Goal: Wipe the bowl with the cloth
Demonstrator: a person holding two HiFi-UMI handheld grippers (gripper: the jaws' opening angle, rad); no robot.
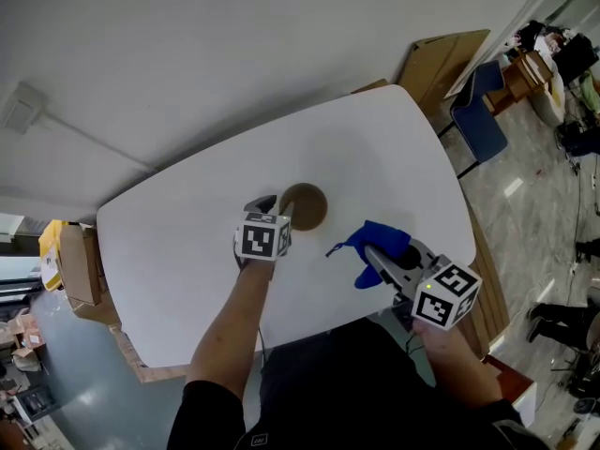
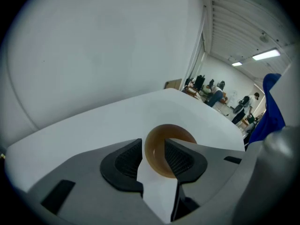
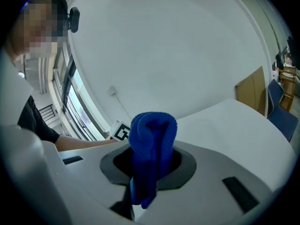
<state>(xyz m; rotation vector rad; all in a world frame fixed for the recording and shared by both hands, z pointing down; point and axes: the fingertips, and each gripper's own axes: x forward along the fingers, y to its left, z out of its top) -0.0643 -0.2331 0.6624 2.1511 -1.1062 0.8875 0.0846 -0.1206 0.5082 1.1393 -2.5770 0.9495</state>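
Blue cloth [image 3: 152, 153] in right gripper [image 3: 149, 165]

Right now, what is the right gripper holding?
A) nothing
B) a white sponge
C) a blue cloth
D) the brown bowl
C: the right gripper has its fingers shut on the blue cloth, while the brown bowl sits apart from it.

Jaws of left gripper [image 2: 153, 150] apart, tool pitched down, left forearm [image 1: 239, 326] reaching far; right gripper [image 3: 151, 165] near right, clamped on cloth [image 3: 153, 130].
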